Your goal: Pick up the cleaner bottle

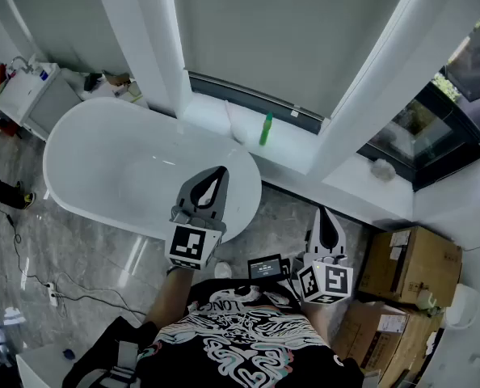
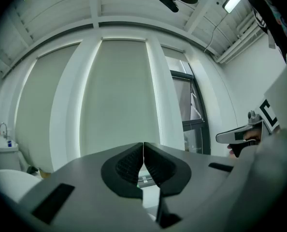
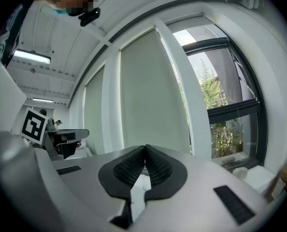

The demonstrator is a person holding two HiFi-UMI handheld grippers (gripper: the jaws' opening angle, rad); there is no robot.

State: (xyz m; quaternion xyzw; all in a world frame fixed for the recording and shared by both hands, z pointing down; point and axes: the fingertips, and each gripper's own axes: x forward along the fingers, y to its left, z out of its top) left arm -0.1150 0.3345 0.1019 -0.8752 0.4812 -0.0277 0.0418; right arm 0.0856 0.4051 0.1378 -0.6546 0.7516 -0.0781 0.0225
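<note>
Cleaner bottle [image 1: 266,128] is standing upright on the white window sill [image 1: 292,153], btwn two broad white pillars [image 1: 147,31]. It's looking slim, green, prob. plastic, w/ a narrower top. A pale oblong thing [image 1: 235,124] is lying just beside it on the sill.

I'm holding both tools level, well apart from the bottle. Left tool [image 1: 221,173] is hanging over the near end of the glossy white oval bathtub [image 1: 94,160]; that end is sitting btwn it and the sill. Right tool [image 1: 325,213] is hovering over grey marbled floor [image 1: 284,212]. Both are sitting clenched, ribbed black pads [image 2: 132,164] meeting at the tips, nothing btwn them.

Brown cardboard boxes [image 1: 406,265] are stacking up at right.
</note>
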